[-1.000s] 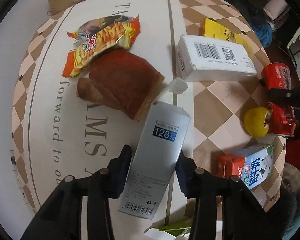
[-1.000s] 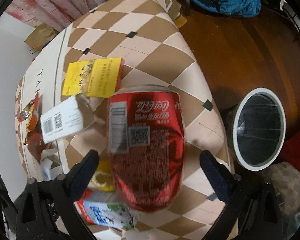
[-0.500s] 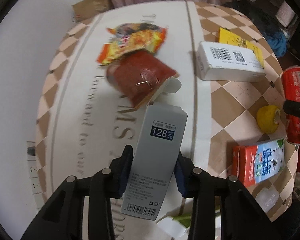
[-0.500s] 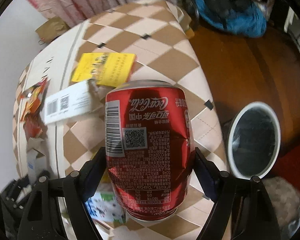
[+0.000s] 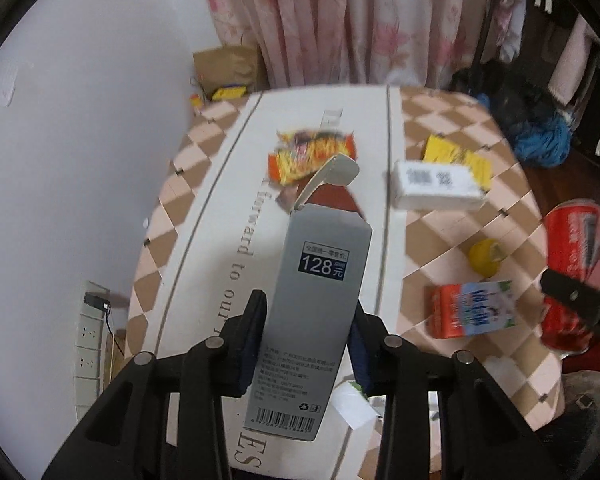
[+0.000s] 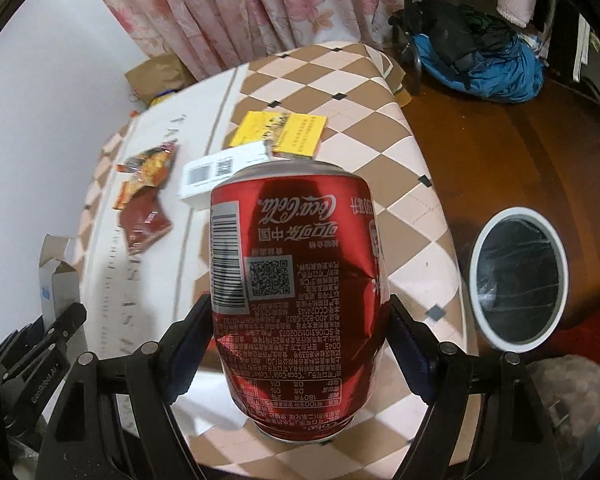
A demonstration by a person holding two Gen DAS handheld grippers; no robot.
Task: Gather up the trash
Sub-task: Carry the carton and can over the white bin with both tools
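Both tongs have risen since a second ago: the left tongs [image 5: 306, 344] have lifted the grey carton [image 5: 314, 312] clear of the worktop [image 5: 204, 240], and the right tongs [image 6: 300, 344], which then stood wide around the red can [image 6: 296, 300], are now clenched on its sides. The grey carton is pinched low on its body, its top flap open, above the worktop's near edge. The can hangs upside down over the near right corner, with the white-rimmed bin [image 6: 518, 278] on the floor just beyond that corner.

To do this step well, I would swing the can over the bin's mouth before letting go, keeping the squeeze gentle since its wall is already dented. The carton should follow, carried level. The snack wrapper [image 5: 312, 154], white box [image 5: 436, 190], yellow packet [image 6: 280, 134], milk carton [image 5: 474, 310] and lemon [image 5: 485, 255] wait.
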